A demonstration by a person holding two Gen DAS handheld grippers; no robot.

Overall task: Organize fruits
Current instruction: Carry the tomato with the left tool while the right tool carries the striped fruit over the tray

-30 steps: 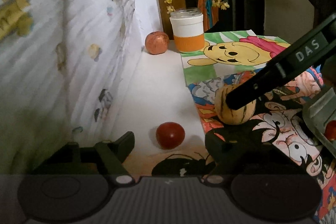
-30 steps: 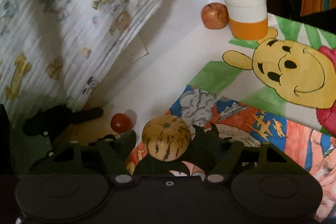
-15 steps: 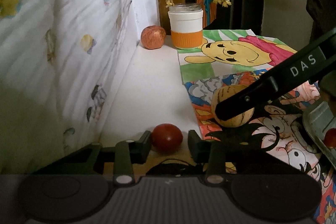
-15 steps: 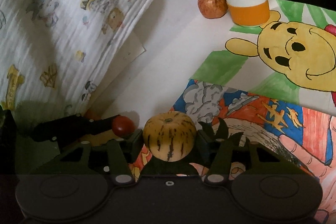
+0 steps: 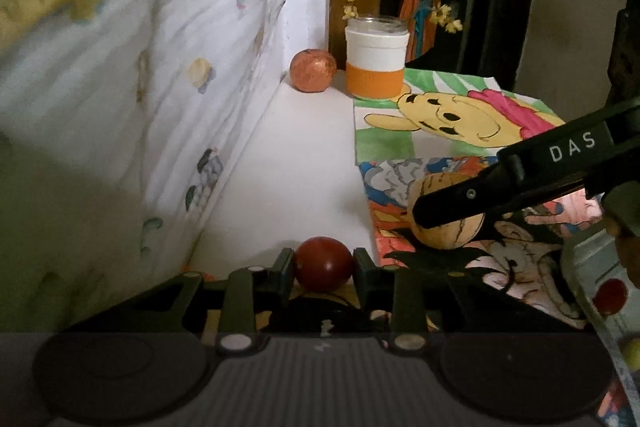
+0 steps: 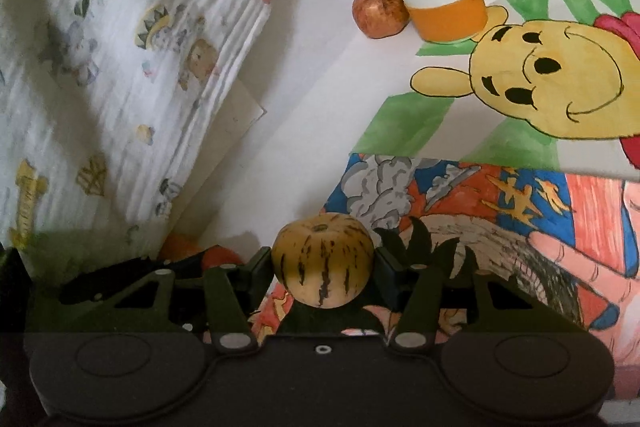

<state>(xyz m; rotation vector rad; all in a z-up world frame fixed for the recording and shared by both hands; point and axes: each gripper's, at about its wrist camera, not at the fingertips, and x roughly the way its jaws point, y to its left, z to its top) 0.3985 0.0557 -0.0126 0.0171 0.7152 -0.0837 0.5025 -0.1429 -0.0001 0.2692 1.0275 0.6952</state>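
Red fruit (image 5: 323, 263) gripped by left tool (image 5: 323, 265), striped fruit (image 6: 323, 259) gripped by right tool (image 6: 323, 267), jar (image 5: 376, 57) behind

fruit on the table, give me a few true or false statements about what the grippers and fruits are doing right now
1. The left gripper has a red tomato between its fingers. True; its jaws are closing on it.
2. The right gripper is empty. False; it grips a striped yellow fruit.
3. The reddish apple sits beside the orange-banded jar. True.
4. The jar lies on its side. False; it stands upright.
5. The striped yellow fruit is over the bare white tabletop. False; it is over the cartoon drawing.
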